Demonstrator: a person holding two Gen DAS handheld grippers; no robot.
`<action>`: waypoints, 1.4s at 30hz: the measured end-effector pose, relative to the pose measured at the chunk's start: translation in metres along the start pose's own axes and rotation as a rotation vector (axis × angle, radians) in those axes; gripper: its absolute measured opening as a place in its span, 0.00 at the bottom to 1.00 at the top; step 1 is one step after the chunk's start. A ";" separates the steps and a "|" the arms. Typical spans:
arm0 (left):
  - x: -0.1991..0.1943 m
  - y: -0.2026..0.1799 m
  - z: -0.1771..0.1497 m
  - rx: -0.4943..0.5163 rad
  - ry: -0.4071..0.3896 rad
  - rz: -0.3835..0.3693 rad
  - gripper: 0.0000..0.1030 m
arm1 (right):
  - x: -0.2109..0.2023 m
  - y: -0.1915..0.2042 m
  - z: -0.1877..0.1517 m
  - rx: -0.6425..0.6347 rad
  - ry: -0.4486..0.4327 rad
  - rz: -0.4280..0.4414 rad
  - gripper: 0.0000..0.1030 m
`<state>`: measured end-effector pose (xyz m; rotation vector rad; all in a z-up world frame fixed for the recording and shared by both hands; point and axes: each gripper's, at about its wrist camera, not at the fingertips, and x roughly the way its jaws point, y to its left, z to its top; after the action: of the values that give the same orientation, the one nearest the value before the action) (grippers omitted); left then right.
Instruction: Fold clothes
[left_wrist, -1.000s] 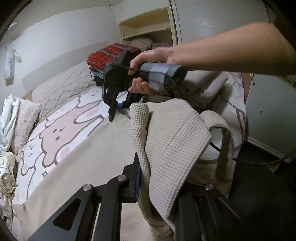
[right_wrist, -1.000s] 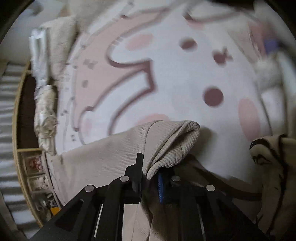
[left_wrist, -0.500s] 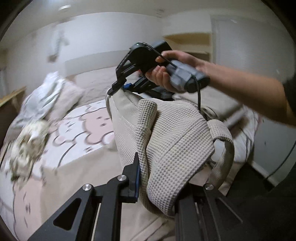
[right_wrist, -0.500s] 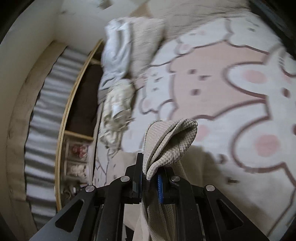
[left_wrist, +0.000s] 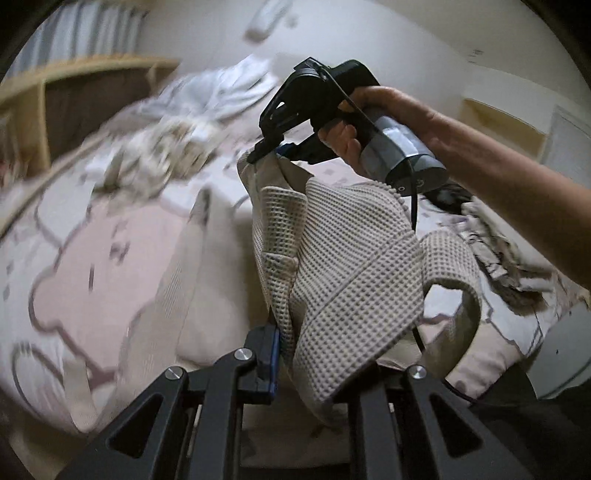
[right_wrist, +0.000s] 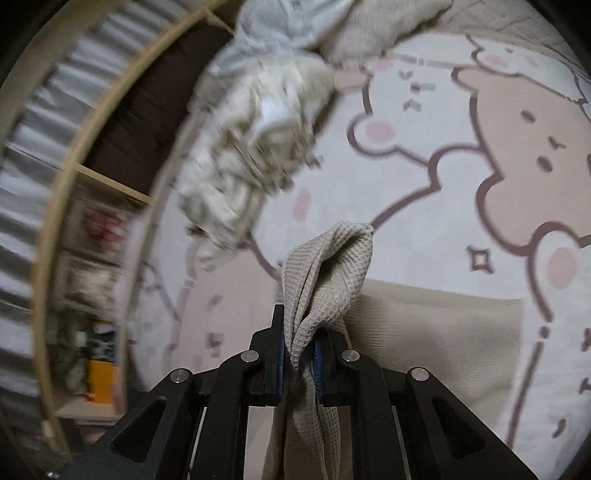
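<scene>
A beige waffle-knit garment (left_wrist: 343, 266) hangs in the air above a bed covered by a white and pink cartoon-bear blanket (left_wrist: 92, 258), stretched between two hand-held black grippers. The left gripper (left_wrist: 314, 354), near the bottom of its own view, is clamped on a bunched edge of the fabric; only its left finger with a blue pad (left_wrist: 274, 354) shows, the other being buried under cloth. Farther off in the same view, the right gripper (left_wrist: 267, 149), held by a bare hand (left_wrist: 373, 122), pinches another part of the garment's edge at its top. From the right wrist view, the right gripper (right_wrist: 300, 356) has its jaws closed tight on a folded ridge of the waffle fabric (right_wrist: 328, 273), which stands up between them. A strap-like loop of the garment (left_wrist: 454, 291) dangles to the right. A heap of crumpled pale laundry (right_wrist: 255, 147) lies on the far left of the bed, beside a wooden shelf unit (left_wrist: 40, 96). The step appears to be lifting and spreading the garment. To do it well, keep both grips firm, draw the two held points apart until the cloth hangs flat, then lower it evenly onto bare blanket, away from the heap
</scene>
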<state>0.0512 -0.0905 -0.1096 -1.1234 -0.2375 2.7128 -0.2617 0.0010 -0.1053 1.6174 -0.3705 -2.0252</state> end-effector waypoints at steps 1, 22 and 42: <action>0.005 0.006 -0.004 -0.023 0.015 -0.002 0.13 | 0.014 0.002 -0.001 0.002 0.017 -0.033 0.13; -0.002 0.087 -0.050 -0.526 0.087 -0.116 0.24 | -0.011 -0.032 0.006 0.052 -0.060 0.021 0.47; -0.087 0.136 0.025 -0.358 0.024 0.118 0.31 | -0.044 -0.108 0.003 0.039 -0.073 -0.077 0.35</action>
<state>0.0780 -0.2448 -0.0631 -1.2951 -0.6969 2.8306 -0.2816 0.1144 -0.1237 1.6067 -0.3815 -2.1518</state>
